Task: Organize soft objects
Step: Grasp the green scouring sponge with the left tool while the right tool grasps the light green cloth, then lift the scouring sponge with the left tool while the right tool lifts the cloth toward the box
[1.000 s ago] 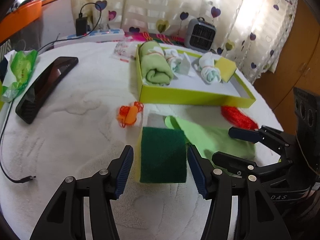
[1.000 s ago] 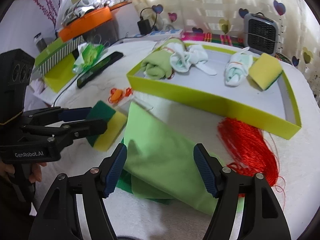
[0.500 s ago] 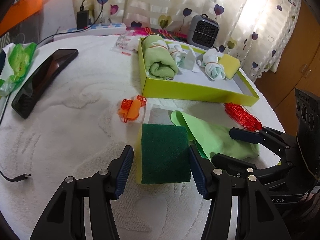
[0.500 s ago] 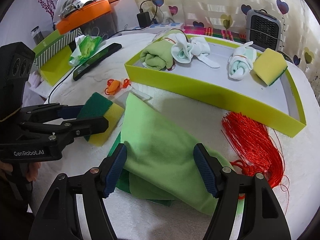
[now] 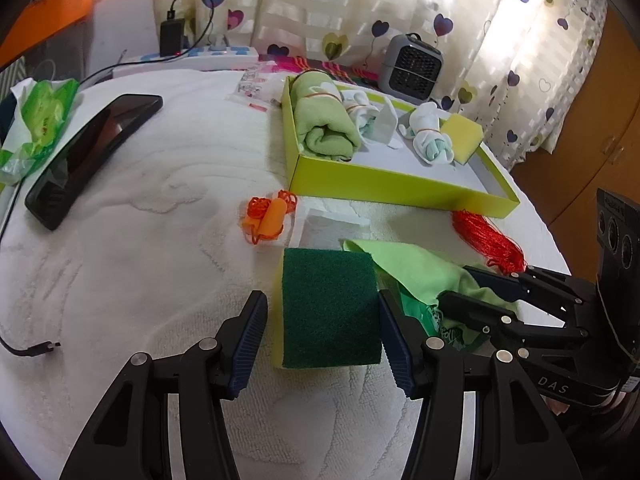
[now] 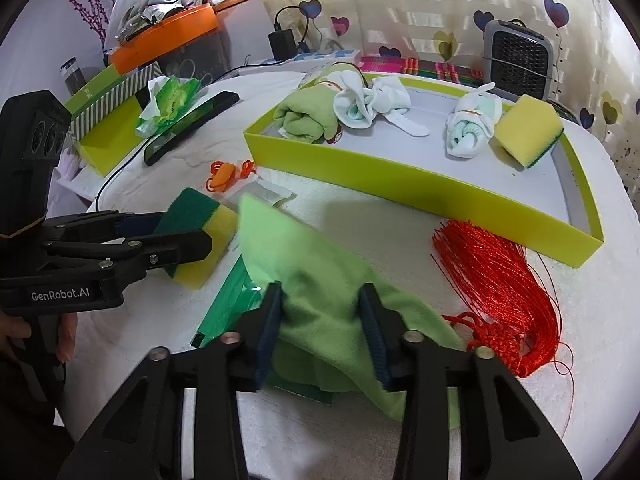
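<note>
A green-topped yellow sponge [image 5: 330,306] lies on the white towel between the fingers of my left gripper [image 5: 324,344], which is open around it; the sponge also shows in the right wrist view [image 6: 200,236]. My right gripper [image 6: 322,334] has closed onto the light green cloth [image 6: 320,280], its pads pressing the folds. The cloth also shows in the left wrist view [image 5: 416,272]. The yellow-green tray [image 6: 420,188] holds a rolled green towel [image 6: 306,116], rolled socks [image 6: 472,124] and another sponge [image 6: 528,130].
A red tassel [image 6: 504,280] lies right of the cloth. An orange cord bundle [image 5: 268,218] and a clear packet [image 5: 328,226] lie before the tray. A phone [image 5: 92,152], wipes pack [image 5: 38,120], cable end [image 5: 36,348] and small fan [image 5: 410,68] surround the work area.
My right gripper has narrowed its fingers onto the light green cloth. My left gripper has edged forward around the sponge and stays open.
</note>
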The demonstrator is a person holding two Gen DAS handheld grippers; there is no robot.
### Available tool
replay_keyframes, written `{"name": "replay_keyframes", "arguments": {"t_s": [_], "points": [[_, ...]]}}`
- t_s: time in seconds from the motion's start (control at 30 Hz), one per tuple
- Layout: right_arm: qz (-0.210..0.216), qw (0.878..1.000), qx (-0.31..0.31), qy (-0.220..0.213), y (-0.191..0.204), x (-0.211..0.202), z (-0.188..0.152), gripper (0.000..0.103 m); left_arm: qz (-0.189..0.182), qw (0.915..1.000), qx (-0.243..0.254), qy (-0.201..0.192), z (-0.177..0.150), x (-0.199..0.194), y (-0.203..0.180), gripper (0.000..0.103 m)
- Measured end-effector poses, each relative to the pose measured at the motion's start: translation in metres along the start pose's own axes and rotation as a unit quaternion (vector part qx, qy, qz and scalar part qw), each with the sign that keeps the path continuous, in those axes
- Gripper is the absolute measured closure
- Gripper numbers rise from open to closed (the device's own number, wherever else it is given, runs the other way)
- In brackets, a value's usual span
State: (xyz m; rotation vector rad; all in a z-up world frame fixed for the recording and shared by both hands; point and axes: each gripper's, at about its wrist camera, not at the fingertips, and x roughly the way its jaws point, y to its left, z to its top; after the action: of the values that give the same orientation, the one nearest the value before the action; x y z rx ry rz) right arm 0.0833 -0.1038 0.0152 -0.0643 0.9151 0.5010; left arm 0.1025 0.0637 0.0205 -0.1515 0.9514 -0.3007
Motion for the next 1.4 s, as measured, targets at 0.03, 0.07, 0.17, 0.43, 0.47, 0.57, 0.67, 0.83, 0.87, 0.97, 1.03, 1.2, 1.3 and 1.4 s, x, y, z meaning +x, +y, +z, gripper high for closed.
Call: {"name": "replay_keyframes", "arguments": {"t_s": [0.03,0.07,0.17,0.43,0.47,0.57,0.67,0.83,0.87,0.97,1.03,1.2,1.3,1.4], "points": [[-0.003,1.000,-0.002,0.000,0.000,0.000,0.000,0.071,-0.003,1.0000,0.000,-0.001,0.000,0.000,0.000,0.053],[-0.008,1.000,-0.003,-0.001,0.000,-0.001,0.000,0.075,-0.002,1.0000,0.001,-0.001,0.000,-0.001,-0.001,0.053],[-0.010,1.000,0.001,-0.006,-0.002,-0.002,-0.001,0.082,0.001,1.0000,0.003,-0.003,-0.001,-0.001,-0.003,0.055],[-0.012,1.000,0.007,-0.022,-0.003,-0.007,-0.001,0.091,0.002,1.0000,0.002,-0.008,-0.001,-0.003,-0.004,0.057],[-0.013,1.000,0.007,-0.024,-0.003,-0.009,-0.001,0.091,0.002,1.0000,0.002,-0.009,-0.001,-0.004,-0.004,0.057],[-0.018,0.999,0.010,-0.034,-0.003,-0.012,0.000,0.091,0.004,0.9999,0.002,-0.012,-0.001,-0.006,-0.005,0.057],[-0.021,0.999,0.017,-0.042,-0.006,-0.016,0.000,0.091,0.004,0.9999,0.002,-0.015,-0.001,-0.008,-0.006,0.057],[-0.025,0.998,0.021,-0.056,-0.007,-0.022,0.000,0.091,0.005,0.9997,0.006,-0.021,0.000,-0.012,-0.009,0.057],[-0.023,0.998,0.022,-0.058,-0.007,-0.023,0.000,0.091,0.006,0.9997,0.007,-0.022,0.000,-0.013,-0.010,0.057],[-0.020,0.998,0.024,-0.061,-0.006,-0.025,0.000,0.091,0.011,0.9995,0.013,-0.027,-0.001,-0.017,-0.013,0.057],[-0.019,0.997,0.024,-0.065,-0.005,-0.027,-0.001,0.091,0.010,0.9994,0.013,-0.029,-0.001,-0.019,-0.014,0.057],[-0.017,0.997,0.026,-0.070,-0.004,-0.031,-0.001,0.091,0.012,0.9992,0.015,-0.034,0.000,-0.024,-0.017,0.057],[-0.018,0.997,0.027,-0.076,-0.005,-0.034,-0.001,0.091,0.013,0.9991,0.017,-0.037,0.001,-0.026,-0.019,0.057],[-0.018,0.996,0.031,-0.082,-0.006,-0.038,-0.001,0.091,0.014,0.9989,0.019,-0.041,0.002,-0.029,-0.020,0.057]]}}
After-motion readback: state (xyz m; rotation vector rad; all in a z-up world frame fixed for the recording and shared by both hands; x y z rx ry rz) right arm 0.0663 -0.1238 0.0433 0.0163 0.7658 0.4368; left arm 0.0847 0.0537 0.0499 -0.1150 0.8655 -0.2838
